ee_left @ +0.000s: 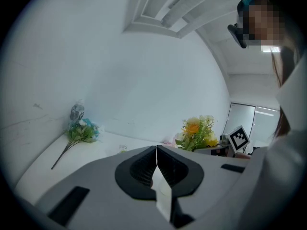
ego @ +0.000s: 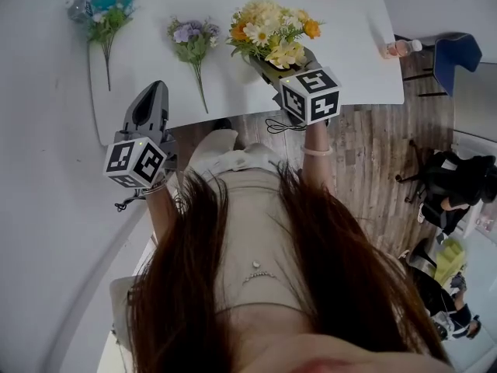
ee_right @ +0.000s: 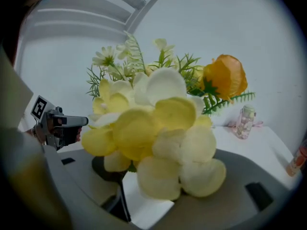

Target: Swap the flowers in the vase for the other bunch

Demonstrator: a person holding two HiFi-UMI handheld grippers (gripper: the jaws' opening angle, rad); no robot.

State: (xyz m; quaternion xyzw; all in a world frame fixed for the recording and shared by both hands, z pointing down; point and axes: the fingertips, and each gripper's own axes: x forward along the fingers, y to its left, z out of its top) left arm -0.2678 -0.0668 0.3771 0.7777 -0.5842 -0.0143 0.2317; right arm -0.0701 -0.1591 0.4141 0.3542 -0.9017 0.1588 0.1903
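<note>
A yellow and orange flower bunch lies on the white table, its heads over my right gripper. In the right gripper view the pale yellow blooms fill the space over the right gripper; the jaws stand wide apart with bare table showing between them, and the stem is hidden. A purple bunch and a teal bunch lie further left. My left gripper hovers at the table's near edge, shut and empty. I see no vase.
A grey bottle stands by the teal bunch. A small clear bottle and a pink-capped bottle are at the table's right end. Beyond it are a blue chair and seated people on the wooden floor.
</note>
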